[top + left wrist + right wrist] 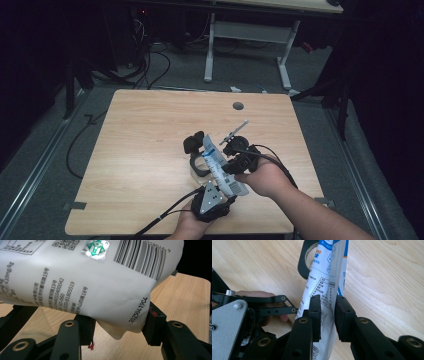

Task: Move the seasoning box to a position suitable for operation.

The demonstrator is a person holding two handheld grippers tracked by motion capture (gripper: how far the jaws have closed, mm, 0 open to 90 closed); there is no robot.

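Two grippers meet at the table's (pixel 150 125) near centre, holding a white printed pouch (pixel 220 167) above a glass jar (pixel 200 165). Left gripper (pixel 117 325) fingers clench the pouch's sealed bottom corner. Right gripper (pixel 328 315) fingers straddle the pouch edge, seemingly released. Judged step: tipping the pouch towards the jar; next, regrip. Cables trail nearby.

The high view looks forward and down on the worktop (pixel 150 150); both gripper views sit close against the same white pouch (pixel 82 282).
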